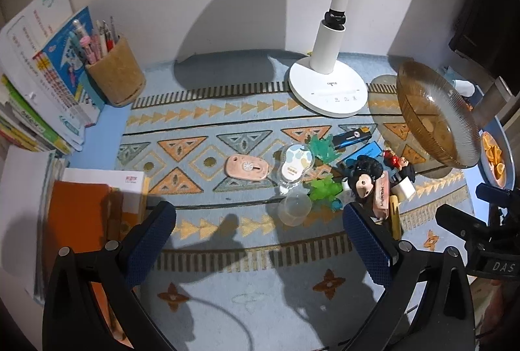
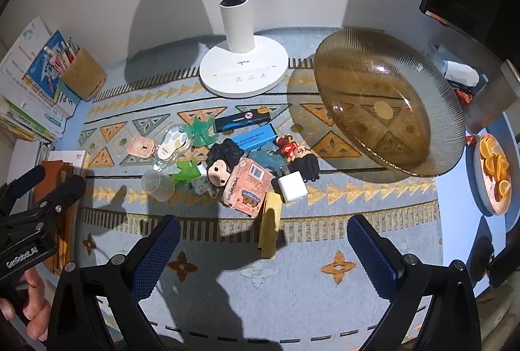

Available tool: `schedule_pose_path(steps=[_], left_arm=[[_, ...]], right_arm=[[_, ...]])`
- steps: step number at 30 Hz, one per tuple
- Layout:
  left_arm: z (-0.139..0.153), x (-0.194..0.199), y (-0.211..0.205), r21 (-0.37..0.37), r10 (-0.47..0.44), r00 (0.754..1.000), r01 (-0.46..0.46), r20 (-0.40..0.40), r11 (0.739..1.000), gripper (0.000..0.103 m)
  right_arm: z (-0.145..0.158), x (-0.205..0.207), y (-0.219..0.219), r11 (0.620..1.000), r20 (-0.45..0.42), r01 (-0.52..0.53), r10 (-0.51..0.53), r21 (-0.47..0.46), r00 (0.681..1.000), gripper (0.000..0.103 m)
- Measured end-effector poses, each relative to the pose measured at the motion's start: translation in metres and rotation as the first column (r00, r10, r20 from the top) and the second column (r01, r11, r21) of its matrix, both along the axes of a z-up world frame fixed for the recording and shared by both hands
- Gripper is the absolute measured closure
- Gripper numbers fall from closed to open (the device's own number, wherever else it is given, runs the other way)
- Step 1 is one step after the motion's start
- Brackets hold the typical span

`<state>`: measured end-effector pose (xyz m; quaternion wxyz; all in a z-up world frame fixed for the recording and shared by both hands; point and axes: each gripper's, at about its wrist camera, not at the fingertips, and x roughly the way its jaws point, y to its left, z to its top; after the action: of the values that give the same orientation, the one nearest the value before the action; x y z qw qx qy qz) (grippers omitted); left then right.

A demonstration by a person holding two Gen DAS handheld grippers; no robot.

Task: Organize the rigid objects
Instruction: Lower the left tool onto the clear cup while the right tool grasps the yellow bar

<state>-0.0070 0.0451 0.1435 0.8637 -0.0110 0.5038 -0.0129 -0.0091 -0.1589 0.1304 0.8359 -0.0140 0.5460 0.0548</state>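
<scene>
A heap of small items lies mid-mat: a pink box, a black-haired doll head, a white cube, a yellow block, a blue bar, a black lighter, a red figurine, green plastic pieces, a clear cup, a pink tag and a blister pack. A ribbed amber glass bowl stands tilted at the right. My left gripper is open above the mat, short of the cup. My right gripper is open, around the yellow block's near end.
A white lamp base stands at the back. A cork pen holder and leaning books are back left. An orange notebook lies at the left. A plate of orange slices sits at the right edge.
</scene>
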Motion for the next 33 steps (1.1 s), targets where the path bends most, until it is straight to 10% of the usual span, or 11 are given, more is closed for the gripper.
schedule_pose_path(steps=[33], left_arm=[[-0.06,0.03,0.003,-0.187,-0.119,0.979,0.087,-0.166,0.978,0.001]], right_arm=[[-0.066,0.008,-0.033,0.99,-0.167,0.128,-0.117,0.054,0.979,0.001]])
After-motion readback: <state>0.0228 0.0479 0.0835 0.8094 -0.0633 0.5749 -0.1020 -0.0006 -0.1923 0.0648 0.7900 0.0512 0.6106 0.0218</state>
